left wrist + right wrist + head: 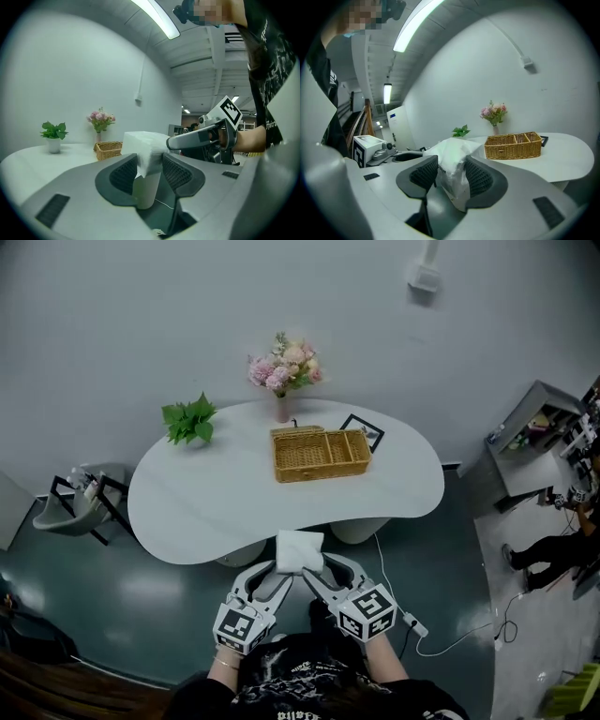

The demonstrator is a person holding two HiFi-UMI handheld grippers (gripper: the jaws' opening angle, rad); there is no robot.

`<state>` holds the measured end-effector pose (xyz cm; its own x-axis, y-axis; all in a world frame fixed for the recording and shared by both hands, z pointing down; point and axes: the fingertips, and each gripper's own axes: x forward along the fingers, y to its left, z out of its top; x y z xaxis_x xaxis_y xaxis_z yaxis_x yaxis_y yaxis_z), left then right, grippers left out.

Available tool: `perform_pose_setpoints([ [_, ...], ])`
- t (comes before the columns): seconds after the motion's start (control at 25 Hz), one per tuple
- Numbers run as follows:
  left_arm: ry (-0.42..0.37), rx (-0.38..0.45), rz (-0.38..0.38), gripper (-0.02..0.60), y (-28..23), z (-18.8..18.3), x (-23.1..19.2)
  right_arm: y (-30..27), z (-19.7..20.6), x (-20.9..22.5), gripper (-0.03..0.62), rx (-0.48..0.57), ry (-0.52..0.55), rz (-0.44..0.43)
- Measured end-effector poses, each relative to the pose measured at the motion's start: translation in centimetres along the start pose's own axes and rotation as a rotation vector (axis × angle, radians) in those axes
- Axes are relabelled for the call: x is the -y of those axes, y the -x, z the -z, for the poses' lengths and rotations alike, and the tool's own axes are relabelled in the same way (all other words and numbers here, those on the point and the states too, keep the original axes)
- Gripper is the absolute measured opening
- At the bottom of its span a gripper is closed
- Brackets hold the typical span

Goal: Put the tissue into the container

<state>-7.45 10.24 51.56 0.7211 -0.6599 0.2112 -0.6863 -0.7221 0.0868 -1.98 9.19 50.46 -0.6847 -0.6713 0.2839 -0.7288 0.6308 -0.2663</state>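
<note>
There is one tissue pack [299, 552]. It is white and soft and looks like a puffy block, and it has a shiny clear wrap around it. There is some tiny dark print on the wrap, but it is too small to read. The pack is up in the air right at the near edge of the table [197, 512], in front of the person. Two grippers hold it, one from each side. The left gripper [151, 171] has its two jaws pressed on one end of the pack, and they stand only a little way apart. The right gripper [452, 174] has its jaws wide, and both dark pads press on the other end of the pack. Each gripper has one cube with black and white squares on it. The one table is white and round at the ends. On it, well apart from the pack, sits one brown woven basket [321, 454]. The basket has three parts inside, one big and two small. Behind the basket stands one vase of pink flowers [284, 372]. One dark frame [363, 431] is just beside the basket. One green plant [190, 419] sits near the far left edge of the table.
</note>
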Motion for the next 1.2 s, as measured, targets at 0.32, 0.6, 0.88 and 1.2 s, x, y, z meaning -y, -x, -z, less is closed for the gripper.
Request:
perform_pose_setpoints([
  [0.32,0.017,-0.023,-0.072,0.181,-4.8,-1.2,-2.3,-2.5,-2.1,4.8,0.206,-0.052,0.040,-0.039],
  [0.6,0.025,-0.029,-0.113,0.179,-8.6,-2.1,-3.6,-3.8,-3.6,8.7,0.206,-0.059,0.054,-0.067],
  [0.88,0.016,-0.024,-0.160,0.178,-12.7,-3.5,-4.6,-4.8,-5.5,12.7,0.206,-0.053,0.066,-0.110],
  [1.2,0.021,-0.036,-0.228,0.176,-16.7,-3.9,-5.2,-5.6,-6.4,16.8,0.206,-0.076,0.081,-0.163],
])
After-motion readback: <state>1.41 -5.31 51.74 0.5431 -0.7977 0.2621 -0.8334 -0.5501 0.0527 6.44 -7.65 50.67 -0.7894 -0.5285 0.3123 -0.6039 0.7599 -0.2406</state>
